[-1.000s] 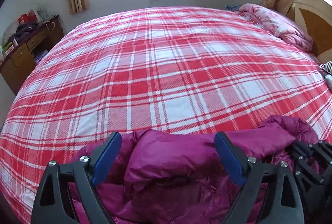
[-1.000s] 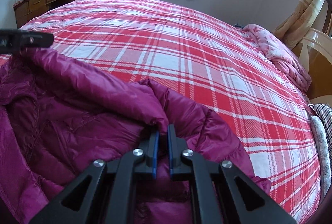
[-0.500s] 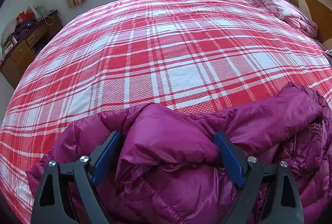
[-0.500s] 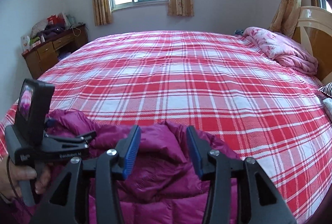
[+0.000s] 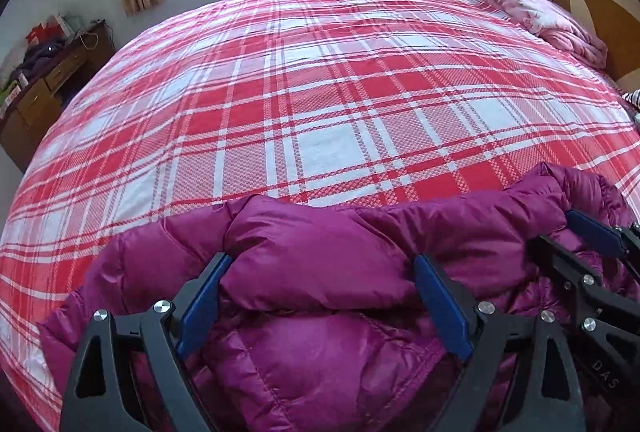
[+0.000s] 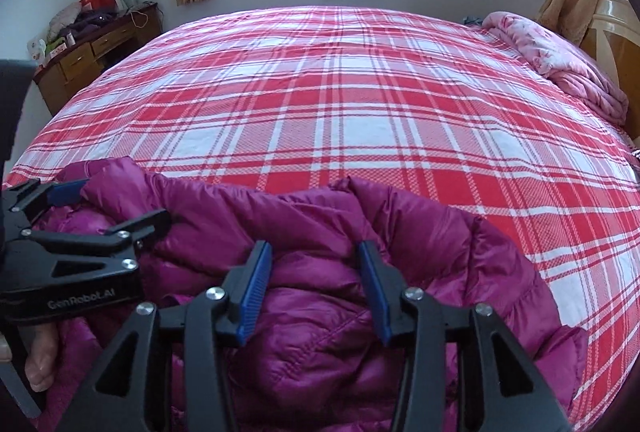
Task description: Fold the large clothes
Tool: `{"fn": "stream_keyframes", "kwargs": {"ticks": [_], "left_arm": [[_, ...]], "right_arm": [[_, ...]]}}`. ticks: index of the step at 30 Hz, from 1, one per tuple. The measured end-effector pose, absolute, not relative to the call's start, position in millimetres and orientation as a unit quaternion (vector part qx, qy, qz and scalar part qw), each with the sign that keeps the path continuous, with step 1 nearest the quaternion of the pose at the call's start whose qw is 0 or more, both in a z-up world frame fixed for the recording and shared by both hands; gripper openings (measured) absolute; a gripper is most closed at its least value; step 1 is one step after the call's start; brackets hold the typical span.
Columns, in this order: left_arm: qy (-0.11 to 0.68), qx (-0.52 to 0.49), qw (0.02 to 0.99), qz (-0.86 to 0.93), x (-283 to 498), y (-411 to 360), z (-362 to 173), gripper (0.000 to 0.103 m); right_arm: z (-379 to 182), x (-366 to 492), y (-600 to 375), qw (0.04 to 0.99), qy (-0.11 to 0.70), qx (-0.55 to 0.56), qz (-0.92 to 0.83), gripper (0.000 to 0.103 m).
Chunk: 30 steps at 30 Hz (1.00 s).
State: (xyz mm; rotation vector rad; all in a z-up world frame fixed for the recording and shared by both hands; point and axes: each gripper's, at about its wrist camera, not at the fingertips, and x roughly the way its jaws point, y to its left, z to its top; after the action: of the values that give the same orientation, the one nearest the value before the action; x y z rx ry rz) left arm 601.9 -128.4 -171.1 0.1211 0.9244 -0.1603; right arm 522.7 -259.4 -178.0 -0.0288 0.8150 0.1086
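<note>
The right tool [image 6: 314, 288], pinched on the jacket [image 5: 320, 272] a second ago, now gapes empty, so that fold looks laid. The left tool [image 5: 320, 296] stands wide, gripping nothing. One jacket at 6 o'clock on the bed [image 5: 320, 112]; two tools; one quilt [image 5: 532, 8] at 2 o'clock.

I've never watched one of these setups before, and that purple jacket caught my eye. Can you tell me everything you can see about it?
The jacket is a magenta puffer with shiny, quilted, padded fabric. It lies crumpled at the near edge of the red and white plaid bedspread, one part folded over into a thick roll. The left gripper is open with that roll between its fingers; the right gripper is open over another bulge of fabric. Neither is clamping it.
</note>
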Motion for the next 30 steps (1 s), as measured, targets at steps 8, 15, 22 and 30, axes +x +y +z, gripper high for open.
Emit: {"fn": "stream_keyframes", "kwargs": {"ticks": [8, 15, 22, 30], "left_arm": [[0.449, 0.052, 0.889, -0.07, 604, -127, -179, 0.098], [0.451, 0.053, 0.888, -0.067, 606, -127, -181, 0.101], [0.45, 0.058, 0.889, -0.063, 607, -128, -183, 0.102], [0.449, 0.058, 0.889, -0.063, 607, -129, -183, 0.102]], "right_arm": [[-184, 525, -256, 0.914, 0.402, -0.025, 0.048, 0.05], [-187, 525, -251, 0.912, 0.406, -0.043, 0.039, 0.051], [-188, 527, -248, 0.911, 0.409, -0.05, 0.033, 0.052], [-188, 528, -248, 0.91, 0.41, -0.053, 0.031, 0.052]]}}
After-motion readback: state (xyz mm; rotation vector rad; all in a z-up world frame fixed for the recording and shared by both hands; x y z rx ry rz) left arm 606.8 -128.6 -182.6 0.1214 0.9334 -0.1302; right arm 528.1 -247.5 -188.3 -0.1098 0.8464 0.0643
